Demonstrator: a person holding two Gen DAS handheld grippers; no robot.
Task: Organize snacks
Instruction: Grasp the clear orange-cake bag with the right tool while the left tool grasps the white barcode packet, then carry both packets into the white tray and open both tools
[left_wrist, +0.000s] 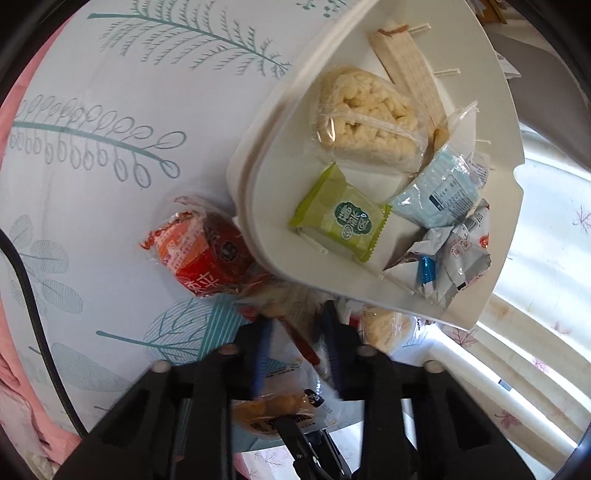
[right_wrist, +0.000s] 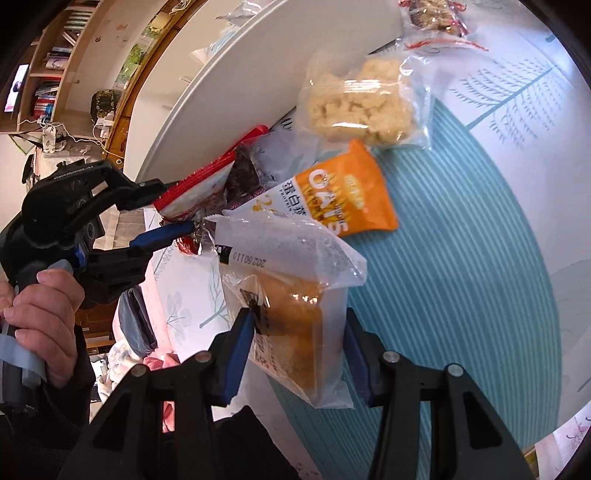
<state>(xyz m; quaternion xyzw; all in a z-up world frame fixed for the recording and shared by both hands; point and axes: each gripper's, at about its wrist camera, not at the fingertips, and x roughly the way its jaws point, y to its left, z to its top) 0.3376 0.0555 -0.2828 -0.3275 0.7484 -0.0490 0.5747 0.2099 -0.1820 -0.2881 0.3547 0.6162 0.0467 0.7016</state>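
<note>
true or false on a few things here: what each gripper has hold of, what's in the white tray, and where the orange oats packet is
1. The right gripper straddles a clear packet with a golden cake. True.
2. The left gripper is open and holds nothing. False: it is shut on the red-edged wrapper.
3. The green packet lies inside the white tray. True.
4. The orange oats packet lies in the tray. False: it lies on the patterned tablecloth, outside the tray.
5. A puffed rice cake in clear wrap lies in the tray. True.
</note>
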